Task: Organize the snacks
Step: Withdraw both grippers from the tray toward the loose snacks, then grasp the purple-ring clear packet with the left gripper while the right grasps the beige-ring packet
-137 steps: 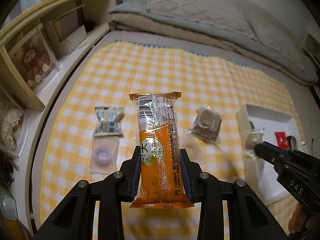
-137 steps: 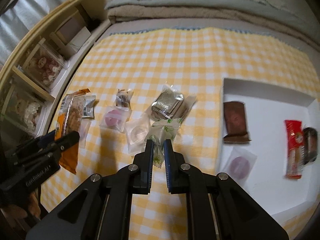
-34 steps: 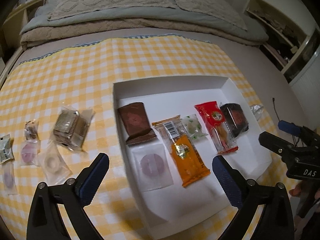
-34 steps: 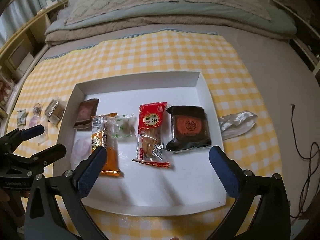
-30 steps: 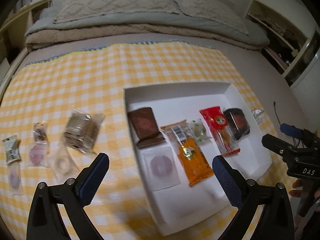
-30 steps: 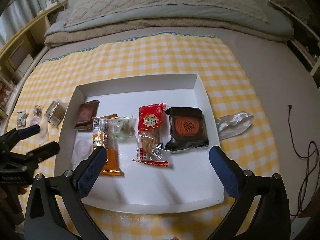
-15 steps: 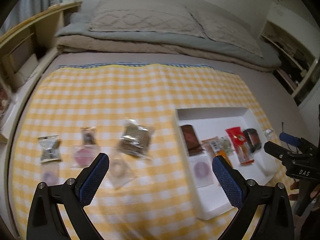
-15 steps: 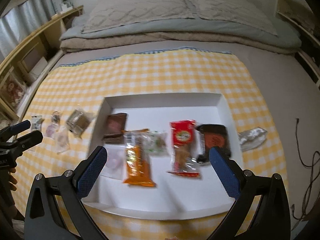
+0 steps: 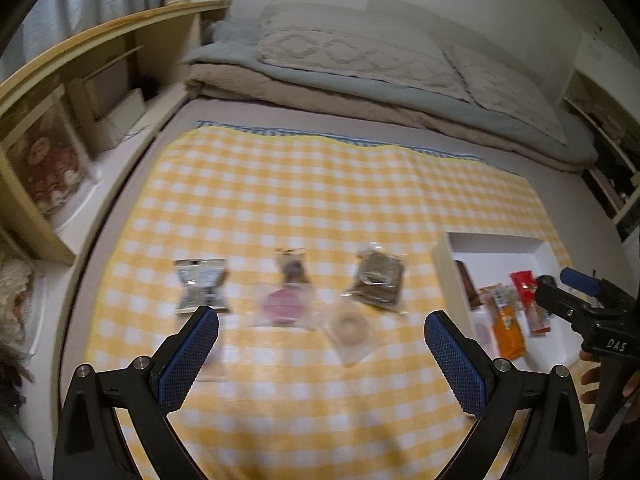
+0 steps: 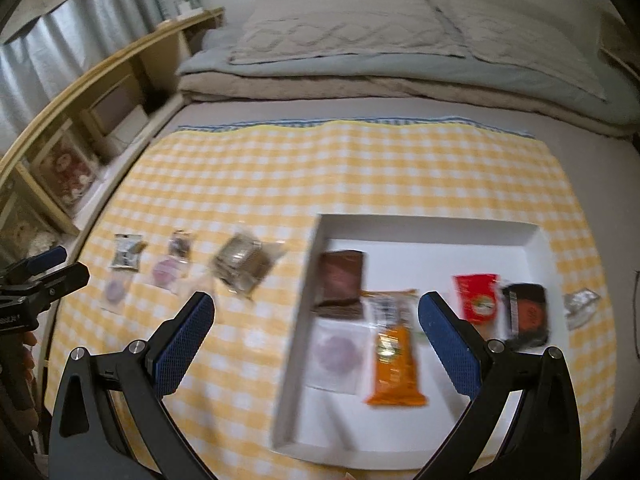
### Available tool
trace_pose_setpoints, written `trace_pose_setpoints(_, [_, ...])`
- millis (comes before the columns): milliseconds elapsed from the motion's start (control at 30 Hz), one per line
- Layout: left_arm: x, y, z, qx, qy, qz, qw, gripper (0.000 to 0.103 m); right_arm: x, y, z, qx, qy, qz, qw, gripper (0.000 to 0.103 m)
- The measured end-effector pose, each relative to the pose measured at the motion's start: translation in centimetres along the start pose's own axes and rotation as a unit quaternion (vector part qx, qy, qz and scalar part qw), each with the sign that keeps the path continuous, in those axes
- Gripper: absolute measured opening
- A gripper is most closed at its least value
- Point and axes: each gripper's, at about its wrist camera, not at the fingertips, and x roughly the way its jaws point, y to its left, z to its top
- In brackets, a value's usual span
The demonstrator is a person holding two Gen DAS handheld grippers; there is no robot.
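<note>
Both grippers hang above a yellow checked cloth (image 10: 360, 168) spread on a bed, and both are blurred by motion. The left gripper (image 9: 322, 350) fills the bottom of the left wrist view with its blue-padded fingers spread wide and nothing between them; the right gripper (image 10: 316, 338) in the right wrist view is likewise wide apart and empty. In the right wrist view a white tray (image 10: 432, 232) lies at centre right of the frame, holding an orange packet (image 10: 394, 364) at lower centre, a brown packet (image 10: 342, 282) above and to its left, a clear packet with a purple disc (image 10: 338, 350) just left of the orange one, a red packet (image 10: 478, 296) to the right and a dark packet (image 10: 526, 314) further right beside it. A silver wrapper (image 10: 580, 306) lies on the cloth just outside the tray's right wall. Left of the tray, loose on the cloth, sit a clear packet with dark contents (image 10: 242, 264), a small dark sweet (image 10: 180, 246), a pink disc packet (image 10: 166, 272), a grey-green packet (image 10: 128, 252) and a pale purple disc packet (image 10: 114, 290). In the left wrist view another clear ring packet (image 9: 352, 326) lies at centre between the fingers' line. A wooden shelf (image 9: 80, 92) runs along the upper left, and pillows (image 10: 340, 28) lie across the top.
</note>
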Motion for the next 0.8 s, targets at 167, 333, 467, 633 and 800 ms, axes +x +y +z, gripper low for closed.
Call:
trace_pose_setpoints(167, [-0.7, 3.3, -0.9, -0.017, 0.006, 0.021, 0.9996, 0.103, 1.3, 3.9, 0.4, -0.023, 0.003, 0.036, 0.999, 0.103])
trace_pose_setpoints(333, [0.5, 5.9, -1.5, -0.031, 0.028, 0.054, 0.9977, 0.103, 3.2, 7.2, 0.6, -0.05, 0.005, 0.059, 0.997, 0.103])
trace_pose_setpoints(467, [2.5, 7.6, -2.0, -0.052, 0.051, 0.076, 0.9944, 0.103, 5.8, 9.2, 0.3, -0.085, 0.016, 0.077, 0.993, 0.103])
trace_pose_setpoints(633, [5.9, 8.3, -2.0, -0.07, 0.08, 0.084, 0.9908, 0.092, 10.0, 10.6, -0.7, -0.099, 0.074, 0.092, 0.988, 0.103])
trace_pose_setpoints(800, [9.7, 8.0, -1.4, -0.061, 0.12, 0.091, 0.9867, 0.086, 13.8, 11.3, -1.5, -0.088, 0.137, 0.098, 0.982, 0.101])
